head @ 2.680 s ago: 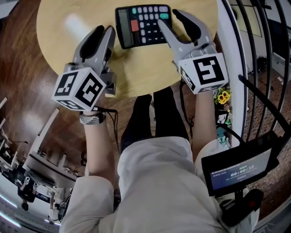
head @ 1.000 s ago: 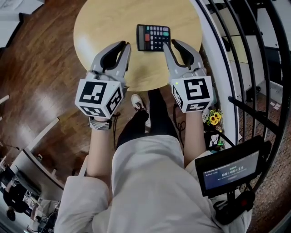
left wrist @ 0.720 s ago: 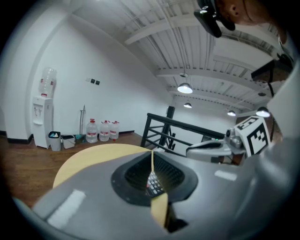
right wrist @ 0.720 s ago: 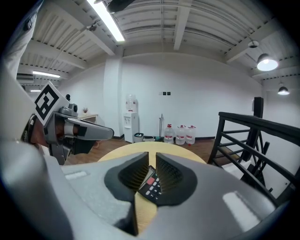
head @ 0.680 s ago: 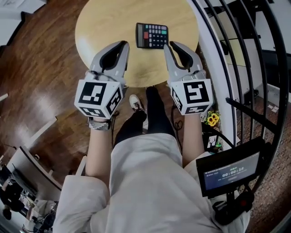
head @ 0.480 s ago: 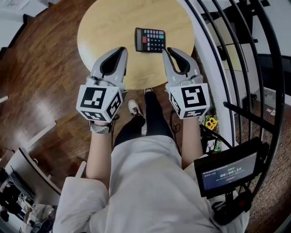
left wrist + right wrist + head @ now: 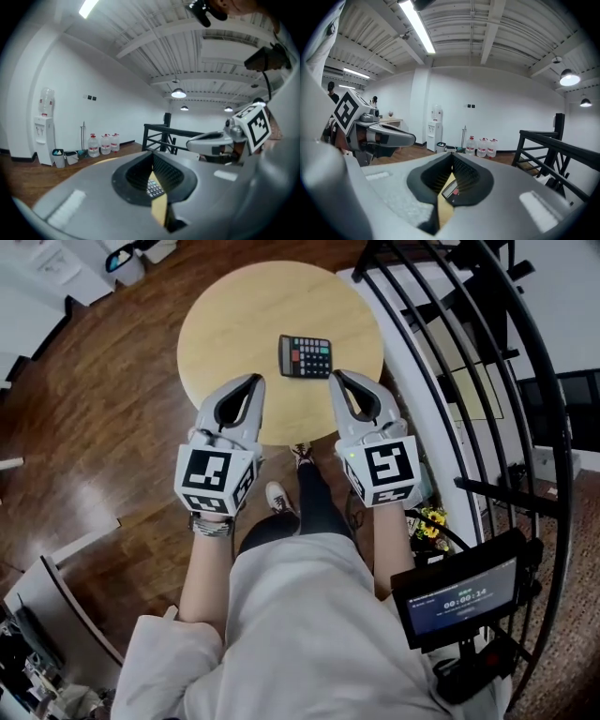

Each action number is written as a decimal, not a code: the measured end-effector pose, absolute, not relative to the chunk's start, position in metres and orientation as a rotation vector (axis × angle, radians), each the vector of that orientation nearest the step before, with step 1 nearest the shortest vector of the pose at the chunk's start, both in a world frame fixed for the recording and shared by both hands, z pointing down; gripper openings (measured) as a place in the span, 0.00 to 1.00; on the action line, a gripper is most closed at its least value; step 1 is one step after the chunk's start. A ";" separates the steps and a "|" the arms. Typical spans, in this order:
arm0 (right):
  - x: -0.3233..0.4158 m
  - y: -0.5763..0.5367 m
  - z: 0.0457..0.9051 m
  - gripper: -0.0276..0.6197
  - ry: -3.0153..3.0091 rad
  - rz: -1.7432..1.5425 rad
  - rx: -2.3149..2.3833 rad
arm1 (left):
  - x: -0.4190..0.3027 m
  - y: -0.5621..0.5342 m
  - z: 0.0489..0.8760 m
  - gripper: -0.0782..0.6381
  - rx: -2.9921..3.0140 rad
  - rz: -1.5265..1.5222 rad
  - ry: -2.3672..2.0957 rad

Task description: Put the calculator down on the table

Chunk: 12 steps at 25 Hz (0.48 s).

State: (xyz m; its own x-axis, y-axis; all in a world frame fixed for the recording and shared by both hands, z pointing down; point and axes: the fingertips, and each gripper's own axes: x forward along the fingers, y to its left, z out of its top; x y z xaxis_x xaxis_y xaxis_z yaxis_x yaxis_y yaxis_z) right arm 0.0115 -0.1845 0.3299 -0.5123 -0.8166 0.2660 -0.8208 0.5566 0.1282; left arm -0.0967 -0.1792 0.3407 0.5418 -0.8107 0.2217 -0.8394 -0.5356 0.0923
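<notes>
The black calculator (image 7: 305, 355) lies flat on the round wooden table (image 7: 234, 324), right of its middle, keys up. My left gripper (image 7: 257, 379) is shut and empty, raised over the table's near edge, left of the calculator and apart from it. Just as empty, my right gripper (image 7: 333, 377) is shut and hangs a little nearer than the calculator's right corner. Through the closed jaws of the left gripper (image 7: 153, 152) a sliver of the calculator (image 7: 153, 187) shows. The right gripper (image 7: 452, 154) frames the calculator (image 7: 450, 191) the same way.
A black metal railing (image 7: 469, 352) curves along the table's right side. Dark wood floor (image 7: 103, 418) surrounds the table. A small screen (image 7: 464, 594) on a stand sits at the lower right. Water bottles (image 7: 104, 143) and a dispenser (image 7: 43, 140) stand by the far wall.
Both grippers have closed and pulled back from the calculator, rising with the head view. The calculator stays on the table.
</notes>
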 end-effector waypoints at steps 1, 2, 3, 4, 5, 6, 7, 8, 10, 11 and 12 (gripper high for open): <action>0.011 -0.181 0.326 0.05 -2.503 0.010 1.354 | -0.096 -0.176 0.335 0.12 2.610 0.230 -1.407; 0.011 -0.178 0.321 0.05 -2.509 0.000 1.356 | -0.094 -0.173 0.328 0.12 2.630 0.228 -1.411; 0.011 -0.174 0.316 0.05 -2.515 -0.010 1.360 | -0.093 -0.170 0.321 0.12 2.648 0.220 -1.413; 0.010 -0.169 0.311 0.05 -2.521 -0.021 1.365 | -0.092 -0.166 0.314 0.12 2.664 0.209 -1.414; 0.010 -0.164 0.305 0.05 -2.526 -0.033 1.372 | -0.091 -0.162 0.308 0.12 2.679 0.199 -1.414; 0.009 -0.159 0.300 0.05 -2.532 -0.045 1.378 | -0.091 -0.158 0.301 0.12 2.691 0.189 -1.412; 0.009 -0.155 0.295 0.05 -2.537 -0.057 1.382 | -0.090 -0.154 0.295 0.12 2.702 0.177 -1.406; 0.009 -0.152 0.291 0.05 -2.542 -0.067 1.382 | -0.089 -0.151 0.289 0.12 2.713 0.160 -1.399; 0.009 -0.149 0.285 0.05 -2.552 -0.075 1.377 | -0.086 -0.147 0.277 0.12 2.739 0.125 -1.388; 0.009 -0.148 0.282 0.05 -2.557 -0.077 1.377 | -0.085 -0.144 0.271 0.12 2.755 0.114 -1.384; 0.008 -0.146 0.278 0.05 -2.562 -0.084 1.380 | -0.084 -0.143 0.266 0.12 2.770 0.105 -1.379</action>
State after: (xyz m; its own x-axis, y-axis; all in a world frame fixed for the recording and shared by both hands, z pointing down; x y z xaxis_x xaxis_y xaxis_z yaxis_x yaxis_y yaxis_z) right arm 0.0081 -0.1461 0.2780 -0.5302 -0.8298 0.1742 -0.8167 0.5550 0.1581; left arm -0.0838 -0.1425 0.2659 0.6011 -0.7951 0.0805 -0.7982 -0.6024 0.0104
